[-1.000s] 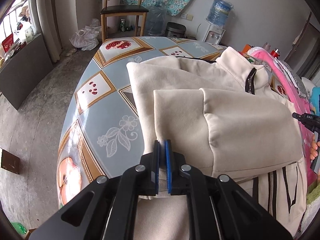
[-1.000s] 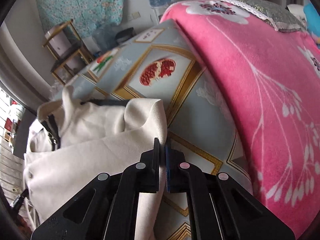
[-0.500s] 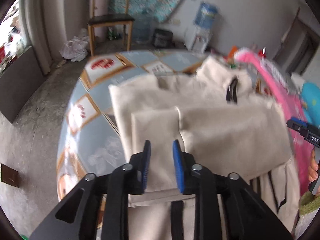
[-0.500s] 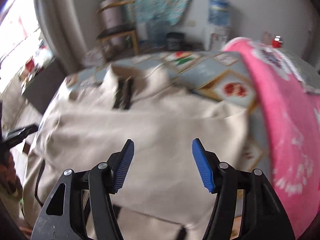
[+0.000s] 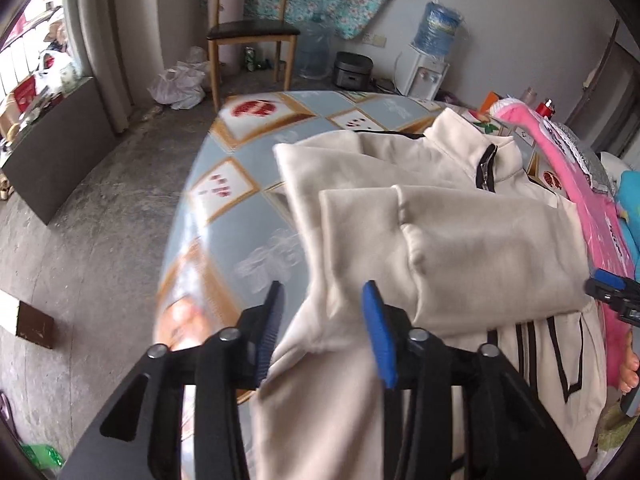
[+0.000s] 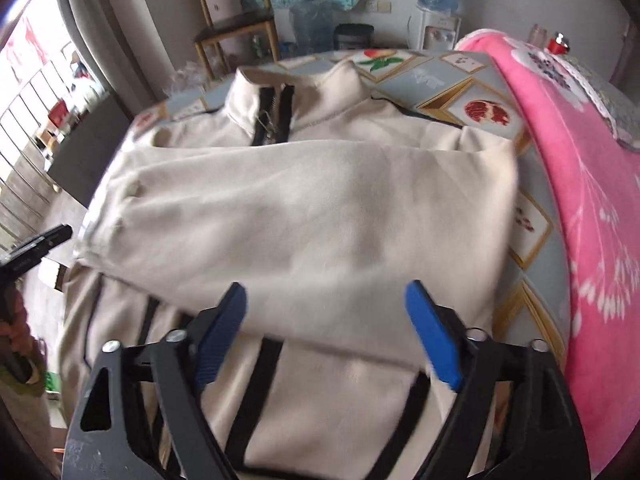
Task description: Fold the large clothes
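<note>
A cream jacket (image 5: 460, 240) with a black zip lies on a round table (image 5: 240, 208) covered in a fruit-patterned cloth. Both sleeves are folded across its chest, and the collar points toward 12 o'clock in the right wrist view. The left gripper (image 5: 322, 320) stands wide apart over the jacket's edge at 6 o'clock of its view, cloth between the blue pads but not pinched. The right gripper (image 6: 326, 328) is also spread wide, hovering above the folded sleeve and the striped hem, gripping nothing. A pink blanket (image 6: 580, 200) covers the table at 3 o'clock. A wooden chair (image 5: 248, 32) stands at 12 o'clock, a water dispenser (image 5: 432, 52) at 1 o'clock.
</note>
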Available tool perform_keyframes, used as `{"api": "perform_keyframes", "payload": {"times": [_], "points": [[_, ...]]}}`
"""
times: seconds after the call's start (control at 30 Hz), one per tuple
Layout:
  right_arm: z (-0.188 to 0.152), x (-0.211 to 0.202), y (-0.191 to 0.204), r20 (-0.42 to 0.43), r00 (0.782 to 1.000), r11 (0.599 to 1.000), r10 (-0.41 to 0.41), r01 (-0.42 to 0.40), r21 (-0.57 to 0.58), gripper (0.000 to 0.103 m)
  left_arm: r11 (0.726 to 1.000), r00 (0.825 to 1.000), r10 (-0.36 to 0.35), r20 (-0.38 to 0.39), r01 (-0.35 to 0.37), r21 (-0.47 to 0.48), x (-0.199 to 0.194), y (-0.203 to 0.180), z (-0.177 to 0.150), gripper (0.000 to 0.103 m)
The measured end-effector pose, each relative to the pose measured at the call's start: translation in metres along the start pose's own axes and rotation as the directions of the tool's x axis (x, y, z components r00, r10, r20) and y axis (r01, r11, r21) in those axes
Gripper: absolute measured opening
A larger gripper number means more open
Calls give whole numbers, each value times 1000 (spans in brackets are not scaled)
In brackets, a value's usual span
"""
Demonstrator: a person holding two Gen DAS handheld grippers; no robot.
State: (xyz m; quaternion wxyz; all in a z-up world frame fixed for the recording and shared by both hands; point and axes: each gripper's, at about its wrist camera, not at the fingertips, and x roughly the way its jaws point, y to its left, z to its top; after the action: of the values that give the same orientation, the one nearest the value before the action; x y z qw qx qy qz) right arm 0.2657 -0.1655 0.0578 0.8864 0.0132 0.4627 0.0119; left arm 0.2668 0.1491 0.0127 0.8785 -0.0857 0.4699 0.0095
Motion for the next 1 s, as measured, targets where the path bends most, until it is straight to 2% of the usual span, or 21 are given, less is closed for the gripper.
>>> {"api": "perform_keyframes", "payload": {"times": [0.07,0.17,0.3,0.43,0.57,0.77,0.83,0.9,1.0], "points": [[-23,-26,-1,22,1000,1000,20,-20,11,89,1000,1000,21,-3,-21,-4,-19,14,-20,50],[-58,-50,2,38,999,999,4,-6,37,90,999,999,49,-18,-49,-14,-43,31,-57,60],[-112,-74,-2,35,999,993,-42,37,113,90,999,999,38,-21,-39,-38,-71,43,-106,67],[-159,-90,-6,30,994,977,-109,102,185,90,997,999,-33,1,33,-66,-92,43,-156,68],[-199,-102,-14,18,995,960,-95,87,265,90,987,988,-149,30,150,-53,-99,30,-200,68],[-250,-114,-22,-28,996,938,-84,88,336,90,978,977,-207,56,208,-5,-101,13,-238,68],[-260,-116,-27,-41,995,930,-93,102,354,90,976,975,-215,50,216,-15,-98,11,-243,63],[-268,-120,-33,-38,994,919,-104,111,378,89,974,974,-222,38,223,-24,-94,11,-245,52],[-272,-126,-43,-6,996,903,-95,88,421,87,978,977,-208,42,209,-19,-92,12,-244,42]]}}
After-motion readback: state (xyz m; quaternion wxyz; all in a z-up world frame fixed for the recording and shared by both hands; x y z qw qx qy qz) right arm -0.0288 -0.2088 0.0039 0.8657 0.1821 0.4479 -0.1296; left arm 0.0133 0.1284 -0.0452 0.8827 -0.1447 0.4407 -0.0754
